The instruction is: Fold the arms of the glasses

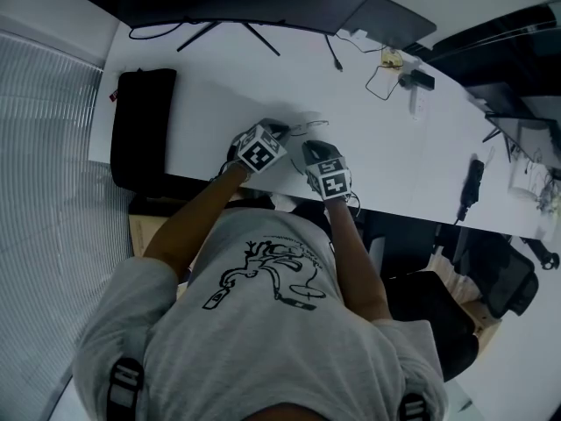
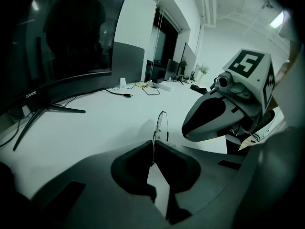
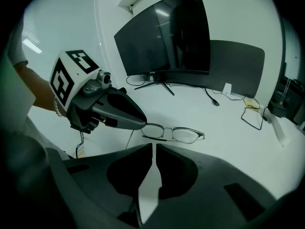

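Currently, on the white surface [image 1: 394, 147], the right gripper [image 3: 154, 149] is held closed and empty, while the left gripper [image 2: 153, 149] is clamped on one wire arm of the thin, metal-rimmed, clear-lensed glasses [image 3: 174, 133] set near the front edge.

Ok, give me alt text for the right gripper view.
The left gripper pinches one end of the glasses, white desk beneath, just beyond the right gripper, whose jaws are shut and empty. A dark monitor stands behind.
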Demonstrator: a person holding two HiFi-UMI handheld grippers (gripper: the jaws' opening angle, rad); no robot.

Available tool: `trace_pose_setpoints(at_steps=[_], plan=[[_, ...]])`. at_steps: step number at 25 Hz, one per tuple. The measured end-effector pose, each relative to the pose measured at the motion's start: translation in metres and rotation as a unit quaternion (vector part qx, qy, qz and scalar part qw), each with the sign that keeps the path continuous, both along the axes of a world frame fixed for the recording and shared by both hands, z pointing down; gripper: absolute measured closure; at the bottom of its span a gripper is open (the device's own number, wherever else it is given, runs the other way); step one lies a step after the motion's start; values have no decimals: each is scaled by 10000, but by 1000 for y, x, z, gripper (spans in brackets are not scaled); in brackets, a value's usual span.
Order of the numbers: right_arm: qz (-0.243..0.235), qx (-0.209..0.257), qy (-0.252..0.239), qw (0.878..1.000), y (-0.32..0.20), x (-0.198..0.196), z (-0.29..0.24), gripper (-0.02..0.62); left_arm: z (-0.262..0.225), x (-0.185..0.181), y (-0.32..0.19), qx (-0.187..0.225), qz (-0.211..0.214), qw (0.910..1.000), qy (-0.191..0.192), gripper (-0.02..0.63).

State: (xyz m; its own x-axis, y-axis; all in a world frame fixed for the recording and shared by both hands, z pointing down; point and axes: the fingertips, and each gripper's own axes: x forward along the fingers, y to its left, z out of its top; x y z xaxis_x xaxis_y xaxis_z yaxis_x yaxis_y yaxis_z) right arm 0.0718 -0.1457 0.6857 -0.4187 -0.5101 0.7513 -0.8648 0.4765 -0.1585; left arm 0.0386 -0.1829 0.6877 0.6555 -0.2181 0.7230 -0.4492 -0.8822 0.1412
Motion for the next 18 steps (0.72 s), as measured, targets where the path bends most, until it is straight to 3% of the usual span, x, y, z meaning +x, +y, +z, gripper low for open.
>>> trace_pose_setpoints(at_steps=[7, 15, 18], plan=[[-132, -29, -35, 9999, 21, -8, -1, 520, 0, 0, -4, 78, -6, 10000, -31, 572], [-365, -193, 105, 9991, 41, -29, 11, 397, 1, -4, -9, 147, -65, 9999, -64, 572], [-378, -225, 278, 9986, 44, -28, 20, 379, 0, -4, -10, 157, -87, 9998, -69, 572]])
